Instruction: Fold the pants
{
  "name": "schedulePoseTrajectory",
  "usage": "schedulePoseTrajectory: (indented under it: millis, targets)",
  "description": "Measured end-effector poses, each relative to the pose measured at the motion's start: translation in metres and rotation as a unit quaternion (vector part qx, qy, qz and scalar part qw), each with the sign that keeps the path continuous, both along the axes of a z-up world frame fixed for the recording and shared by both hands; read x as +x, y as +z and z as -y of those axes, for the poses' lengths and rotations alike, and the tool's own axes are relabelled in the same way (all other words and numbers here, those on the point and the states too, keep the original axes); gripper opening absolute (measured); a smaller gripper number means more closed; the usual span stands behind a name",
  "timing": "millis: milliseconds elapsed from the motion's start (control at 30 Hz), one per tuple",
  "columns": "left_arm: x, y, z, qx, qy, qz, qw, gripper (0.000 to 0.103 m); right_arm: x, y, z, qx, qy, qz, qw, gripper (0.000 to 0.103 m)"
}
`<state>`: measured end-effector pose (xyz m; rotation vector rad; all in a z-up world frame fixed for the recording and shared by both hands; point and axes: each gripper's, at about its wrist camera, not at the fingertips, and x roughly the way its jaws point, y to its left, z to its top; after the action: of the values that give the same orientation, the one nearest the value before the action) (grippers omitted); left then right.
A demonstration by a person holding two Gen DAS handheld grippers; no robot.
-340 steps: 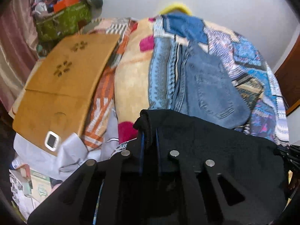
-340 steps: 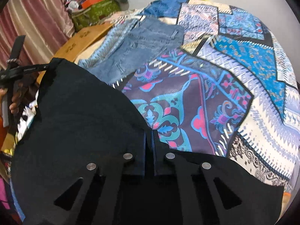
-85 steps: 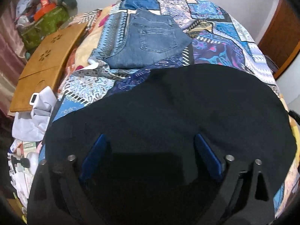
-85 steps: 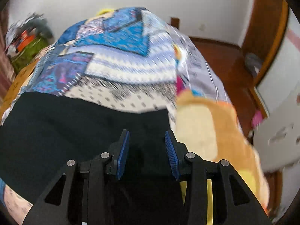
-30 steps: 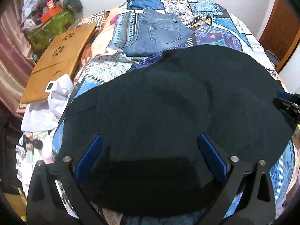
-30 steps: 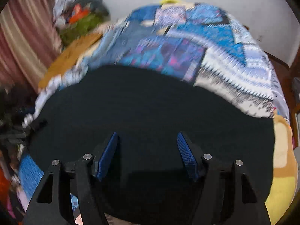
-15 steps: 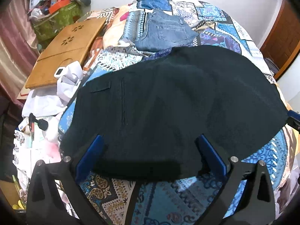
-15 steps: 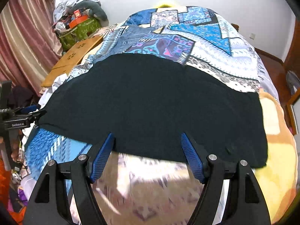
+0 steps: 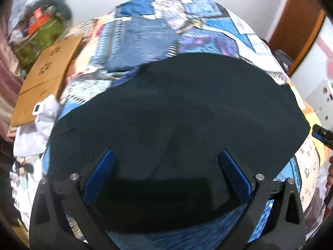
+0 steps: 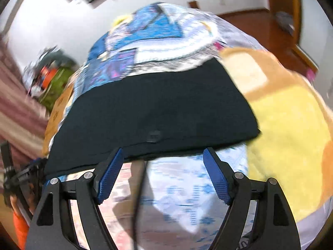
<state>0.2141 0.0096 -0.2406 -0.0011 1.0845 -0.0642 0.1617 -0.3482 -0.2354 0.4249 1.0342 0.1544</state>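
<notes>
Since a moment ago the right claw [image 10: 163, 174] has swung toward the yellow-and-orange blanket [image 10: 287, 129] side of the bed, and its jaws have just been opening with nothing between them.

Left wrist view: the black pants [image 9: 177, 120] lie spread flat across the patchwork bedcover [image 9: 210, 20], filling the middle of the bed. Beyond them a pair of folded blue jeans [image 9: 143, 41] rests on the cover, near the white wall. A wooden board [image 9: 47, 77] lies off the bed's left edge, a green bag [image 9: 39, 39] behind it. A brown door [image 9: 297, 20] stands at the right. The left claw [image 9: 166, 173] hovers over the near part of the pants, pointing steeply down, blue pads spread wide and pinching nothing. The other claw's tip peeks in at the far right edge.

Right wrist view, blurred: the pants run as a dark band across the bed, the blanket touching their right end, reddish floor [image 10: 256, 20] beyond. The right claw hangs just short of the pants' near hem, fingers wide apart and empty, above pale bedcover. At lower left, a hand [image 10: 20, 193] grips the other tool.
</notes>
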Motion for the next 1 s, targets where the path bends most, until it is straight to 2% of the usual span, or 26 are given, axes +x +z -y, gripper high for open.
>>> schedulePoseTrajectory:
  millis: [100, 267, 400, 567, 633, 700, 767, 800, 833, 900, 1000]
  targets:
    - [0.012, -0.003, 0.017, -0.004, -0.019, -0.004, 0.9998, 0.103, 0.001, -0.012, 0.013, 0.026, -0.019, -0.014, 0.999, 0.076]
    - [0.029, -0.006, 0.042, 0.000, -0.046, -0.010, 0.9989, 0.103, 0.006, -0.028, 0.032, 0.121, -0.041, -0.024, 0.992, 0.077]
    - [0.035, -0.008, 0.057, 0.009, -0.058, 0.001, 0.9983, 0.103, 0.014, -0.039, 0.048, 0.128, -0.084, -0.036, 0.987, 0.077]
    - [0.040, -0.011, 0.055, -0.010, -0.055, 0.000, 0.9984, 0.103, 0.021, -0.050, 0.060, 0.136, -0.110, -0.045, 0.984, 0.075]
    - [0.041, -0.012, 0.055, -0.011, -0.054, 0.002, 0.9985, 0.103, 0.022, -0.051, 0.063, 0.133, -0.115, -0.048, 0.983, 0.065]
    - [0.040, -0.011, 0.056, -0.011, -0.053, 0.005, 0.9985, 0.103, 0.022, -0.052, 0.065, 0.131, -0.125, -0.048, 0.982, 0.060]
    - [0.039, -0.011, 0.055, -0.012, -0.052, 0.008, 0.9985, 0.103, 0.019, -0.049, 0.067, 0.117, -0.135, -0.042, 0.983, 0.046]
    - [0.038, -0.010, 0.055, -0.014, -0.051, 0.009, 0.9985, 0.103, 0.016, -0.046, 0.069, 0.110, -0.139, -0.036, 0.984, 0.032]
    - [0.038, -0.010, 0.055, -0.017, -0.050, 0.009, 0.9986, 0.103, 0.017, -0.045, 0.073, 0.105, -0.140, -0.029, 0.984, 0.023]
    - [0.037, -0.009, 0.054, -0.019, -0.048, 0.010, 0.9986, 0.103, 0.013, -0.036, 0.080, 0.095, -0.143, -0.007, 0.985, 0.013]
    - [0.035, -0.005, 0.052, -0.020, -0.047, 0.016, 0.9986, 0.103, 0.012, -0.017, 0.081, 0.069, -0.145, 0.025, 0.987, 0.009]
